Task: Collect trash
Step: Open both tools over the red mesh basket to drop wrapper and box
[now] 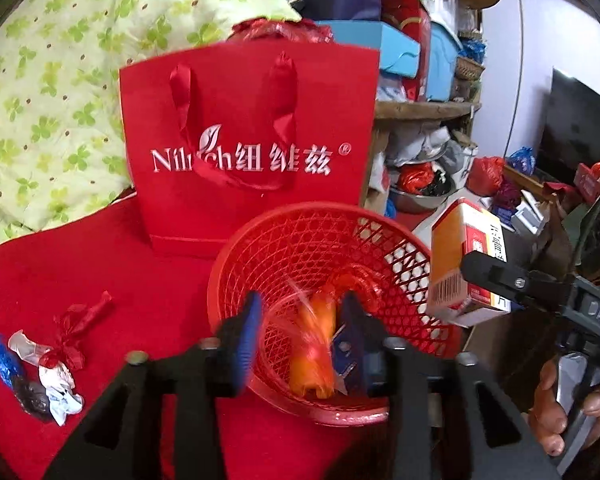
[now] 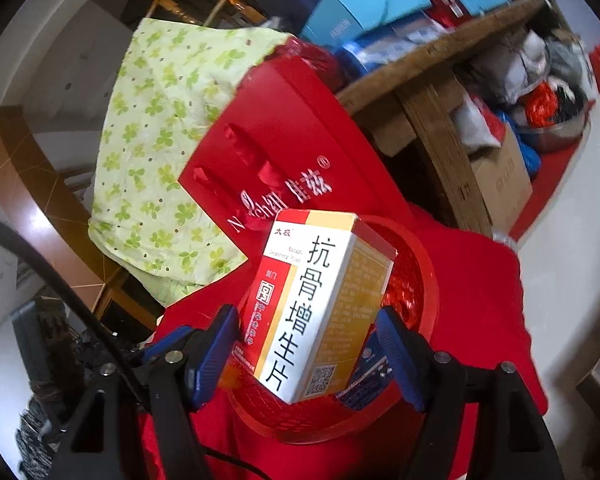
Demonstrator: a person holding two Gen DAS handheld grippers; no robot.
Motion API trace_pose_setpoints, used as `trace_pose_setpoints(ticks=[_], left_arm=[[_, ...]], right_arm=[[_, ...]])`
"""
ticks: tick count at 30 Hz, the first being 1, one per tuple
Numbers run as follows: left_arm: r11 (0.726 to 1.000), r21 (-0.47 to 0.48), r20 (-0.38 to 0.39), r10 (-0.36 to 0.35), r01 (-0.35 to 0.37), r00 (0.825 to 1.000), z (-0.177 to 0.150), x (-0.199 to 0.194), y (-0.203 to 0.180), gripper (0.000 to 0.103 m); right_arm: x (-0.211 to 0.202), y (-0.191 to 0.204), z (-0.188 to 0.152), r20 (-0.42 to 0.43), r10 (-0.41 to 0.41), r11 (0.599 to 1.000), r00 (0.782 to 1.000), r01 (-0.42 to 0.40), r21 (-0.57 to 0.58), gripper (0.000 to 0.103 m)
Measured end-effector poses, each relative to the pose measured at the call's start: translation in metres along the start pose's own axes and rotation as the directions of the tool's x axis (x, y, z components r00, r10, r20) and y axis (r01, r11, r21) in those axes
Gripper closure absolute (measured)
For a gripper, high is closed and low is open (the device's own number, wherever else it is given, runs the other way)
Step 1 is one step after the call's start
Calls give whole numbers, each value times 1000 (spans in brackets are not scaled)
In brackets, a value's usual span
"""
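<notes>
The left gripper [image 1: 300,320] hangs over the red mesh basket [image 1: 300,248], jaws spread, a blurred orange wrapper [image 1: 314,356] between them, loose of the left pad. The right gripper [image 2: 308,354] brackets a white-and-gold medicine box [image 2: 320,304] over the basket rim [image 2: 430,280]; whether its pads pinch the box, I cannot tell. Crumpled wrappers [image 1: 48,372] lie left on the red cloth [image 1: 100,264]. Behind stands a red gift bag [image 1: 248,148].

A glossy printed cardboard box [image 2: 320,304] is showing above a shiny red plastic lattice basket [image 1: 300,248], sitting on matt red cloth [image 1: 60,280] beside crinkled foil wrappers [image 1: 56,376].
</notes>
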State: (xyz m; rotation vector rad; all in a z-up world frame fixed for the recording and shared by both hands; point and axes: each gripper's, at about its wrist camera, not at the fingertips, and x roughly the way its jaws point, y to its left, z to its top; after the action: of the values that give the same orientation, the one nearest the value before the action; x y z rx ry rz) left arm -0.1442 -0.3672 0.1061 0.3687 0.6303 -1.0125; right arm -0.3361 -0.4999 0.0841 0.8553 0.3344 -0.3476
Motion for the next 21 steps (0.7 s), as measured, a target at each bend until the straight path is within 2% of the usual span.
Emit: trace_pose_setpoints(ticks=[4,8,11,13,17,21], left_arm=[[999,12,-8,37,-37,999,-8,0,5,48],[991,35,9,128,-129,992,-18,-15,19,41],[978,18,17,206,-206,978,-29,-34,43,40],[967,3,12,256,-256,967,-37,-47,58,40],[921,-30,19,388,-387,922,-52,-79,92,39],[885,-92,24,459,-456,888,-65,-113,125,39]], right_arm=[[5,-6,-2,-15,11,999,1000,-11,31,27],[2,1,-2,7,11,1000,1000,-11,14,27],[0,17,-4,25,25,999,999,-24,-28,27],[1,33,-6,27,46,997,999,-44,-63,27],[2,73,-13,37,105,984,994,-99,-147,27],[12,111,-25,11,141,968,990,-135,-212,27]])
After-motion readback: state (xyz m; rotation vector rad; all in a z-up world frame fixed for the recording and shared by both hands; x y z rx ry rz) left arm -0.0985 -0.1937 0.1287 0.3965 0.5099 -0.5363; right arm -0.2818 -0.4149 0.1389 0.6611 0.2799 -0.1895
